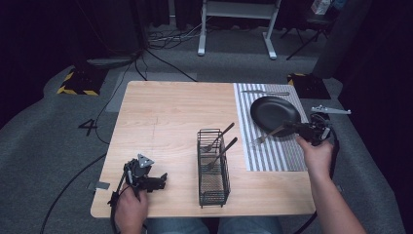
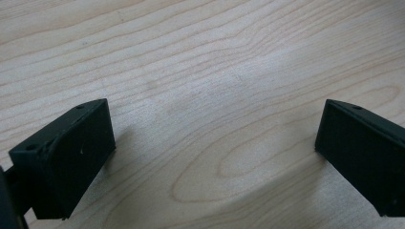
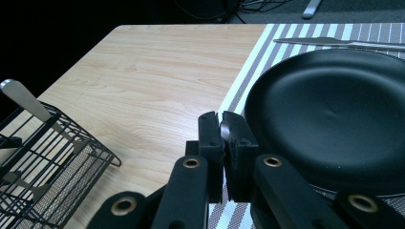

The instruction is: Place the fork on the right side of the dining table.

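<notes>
Gripping a fork [image 1: 265,138] beside the black plate [image 1: 275,111] on the striped mat [image 1: 272,156], the right tongs [image 1: 287,129] stay clear of the wire basket [image 1: 213,168]. Left gripper view: left tongs [image 2: 215,148] gape wide over bare counter [image 2: 200,71]. Right gripper view: jaws pinch the fork's handle [image 3: 224,130].

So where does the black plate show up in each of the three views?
High view: the black plate lies on the striped placemat at the table's far right, just left of the right gripper.
Right gripper view: it takes up the right half, just beyond the shut jaws.
Left gripper view: bare wooden tabletop between open jaws; no plate here.
Shared landmark: the wire basket, lower left in the right gripper view.
</notes>
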Action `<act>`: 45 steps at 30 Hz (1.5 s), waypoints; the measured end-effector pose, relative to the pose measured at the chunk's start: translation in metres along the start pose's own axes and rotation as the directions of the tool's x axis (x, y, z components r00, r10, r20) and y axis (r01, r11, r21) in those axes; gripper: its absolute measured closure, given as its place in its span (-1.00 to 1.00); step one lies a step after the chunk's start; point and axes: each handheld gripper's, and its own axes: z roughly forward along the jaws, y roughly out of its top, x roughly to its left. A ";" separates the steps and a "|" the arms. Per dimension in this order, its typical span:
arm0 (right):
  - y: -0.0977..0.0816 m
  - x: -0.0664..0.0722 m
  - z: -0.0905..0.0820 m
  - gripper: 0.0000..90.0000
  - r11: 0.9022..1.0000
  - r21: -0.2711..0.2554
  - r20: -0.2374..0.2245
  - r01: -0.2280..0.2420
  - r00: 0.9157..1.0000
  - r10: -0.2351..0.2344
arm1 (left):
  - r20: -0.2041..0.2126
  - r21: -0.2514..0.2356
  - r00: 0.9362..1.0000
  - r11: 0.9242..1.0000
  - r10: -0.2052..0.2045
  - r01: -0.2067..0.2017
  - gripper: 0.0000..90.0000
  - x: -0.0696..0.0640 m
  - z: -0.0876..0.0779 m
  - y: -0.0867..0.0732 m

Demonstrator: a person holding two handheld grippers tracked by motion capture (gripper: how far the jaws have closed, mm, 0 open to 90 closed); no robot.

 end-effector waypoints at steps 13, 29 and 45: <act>-0.002 -0.008 0.001 0.93 0.999 0.005 0.021 -0.033 0.999 0.033 | 0.000 0.000 1.000 1.000 0.000 0.000 -1.00 0.000 0.000 0.000; -0.002 -0.019 0.001 0.90 0.997 0.014 0.048 -0.072 0.996 0.071 | 0.000 0.000 1.000 1.000 0.000 0.000 -1.00 0.000 0.000 0.000; -0.007 -0.044 0.002 0.64 0.990 0.049 0.080 -0.132 0.988 0.128 | 0.000 0.000 1.000 1.000 0.000 0.000 -1.00 0.000 0.000 0.000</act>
